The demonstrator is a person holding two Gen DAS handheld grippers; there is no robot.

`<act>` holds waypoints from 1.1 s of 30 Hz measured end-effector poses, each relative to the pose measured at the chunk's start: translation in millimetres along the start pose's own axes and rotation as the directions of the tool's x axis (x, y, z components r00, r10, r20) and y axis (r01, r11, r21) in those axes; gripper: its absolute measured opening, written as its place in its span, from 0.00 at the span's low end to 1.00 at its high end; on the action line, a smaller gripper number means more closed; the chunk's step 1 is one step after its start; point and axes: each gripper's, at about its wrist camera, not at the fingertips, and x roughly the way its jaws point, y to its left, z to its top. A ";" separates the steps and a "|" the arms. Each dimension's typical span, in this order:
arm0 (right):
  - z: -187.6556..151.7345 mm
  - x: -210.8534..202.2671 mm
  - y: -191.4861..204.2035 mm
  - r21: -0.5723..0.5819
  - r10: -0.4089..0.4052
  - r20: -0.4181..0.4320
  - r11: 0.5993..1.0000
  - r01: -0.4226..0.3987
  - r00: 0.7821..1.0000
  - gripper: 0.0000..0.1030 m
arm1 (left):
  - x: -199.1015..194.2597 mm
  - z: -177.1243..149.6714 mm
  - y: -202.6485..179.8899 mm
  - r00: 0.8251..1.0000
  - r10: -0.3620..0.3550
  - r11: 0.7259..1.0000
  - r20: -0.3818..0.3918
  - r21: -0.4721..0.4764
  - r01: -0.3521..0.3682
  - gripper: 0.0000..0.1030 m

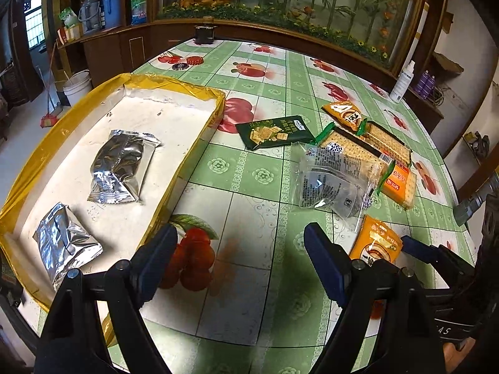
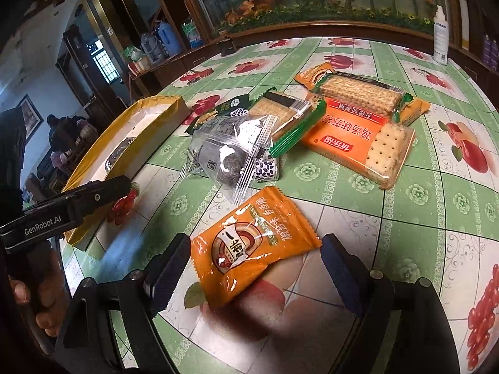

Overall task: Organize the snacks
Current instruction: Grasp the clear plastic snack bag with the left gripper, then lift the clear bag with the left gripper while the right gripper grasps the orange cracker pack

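Observation:
A yellow-rimmed white tray [image 1: 187,143] lies at the table's left and holds two silver foil packets [image 1: 123,166] [image 1: 64,244]. My left gripper [image 1: 240,255] is open and empty over bare tablecloth beside the tray. My right gripper [image 2: 255,265] is open, its jaws on either side of a small orange snack packet [image 2: 252,246] lying flat on the table; this packet also shows in the left wrist view [image 1: 375,243]. Beyond lie a clear packet with dark contents [image 2: 234,152], cracker packs [image 2: 358,134] [image 2: 361,93], and a dark green packet [image 1: 274,131].
The table has a green fruit-print cloth [image 1: 249,171]. A white spray bottle [image 1: 404,81] stands at the far right edge. A dark pot [image 1: 204,34] and small round lids [image 1: 188,62] sit at the far edge. Cabinets and a mural wall stand behind.

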 end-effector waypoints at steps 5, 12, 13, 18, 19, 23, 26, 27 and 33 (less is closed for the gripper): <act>10.3 -1.4 1.0 -0.004 -0.016 0.017 1.000 0.016 1.000 0.84 | 11.7 21.3 -17.4 0.999 -0.038 0.998 0.005 0.053 0.038 0.81; 0.7 -11.1 -19.7 0.041 -0.036 0.015 0.999 0.035 0.999 0.84 | 46.3 39.0 -57.1 0.990 -0.122 0.985 -0.072 0.113 0.130 0.81; -0.2 -11.9 -23.7 0.050 -0.041 0.012 0.998 0.040 0.999 0.84 | 49.6 38.9 -61.6 0.989 -0.129 0.984 -0.076 0.117 0.138 0.81; -0.7 -21.4 -48.6 0.104 -0.069 0.019 0.992 0.067 0.997 0.84 | 61.7 36.4 -81.2 0.987 -0.122 0.976 -0.101 0.169 0.138 0.81; 1.6 -22.7 -54.9 0.116 -0.074 0.024 0.991 0.070 0.997 0.84 | 62.3 36.3 -83.2 0.987 -0.130 0.974 -0.100 0.174 0.146 0.81; 15.1 -26.5 -69.3 0.132 -0.085 0.053 0.988 0.078 0.995 0.84 | 67.9 37.7 -89.4 0.987 -0.126 0.971 -0.099 0.193 0.143 0.85; 33.7 -23.1 -71.8 0.091 -0.097 0.070 0.992 0.090 0.993 0.84 | 69.8 36.8 -92.5 0.990 -0.112 0.966 -0.088 0.225 0.129 0.85; 40.4 -20.5 -70.5 0.060 -0.095 0.076 0.994 0.091 0.993 0.84 | 70.0 36.4 -91.5 0.991 -0.110 0.965 -0.081 0.229 0.126 0.85; 64.9 10.8 -53.8 -0.182 -0.151 0.033 0.971 0.155 0.988 0.86 | 67.7 35.2 -79.9 0.990 -0.128 0.966 -0.059 0.219 0.138 0.75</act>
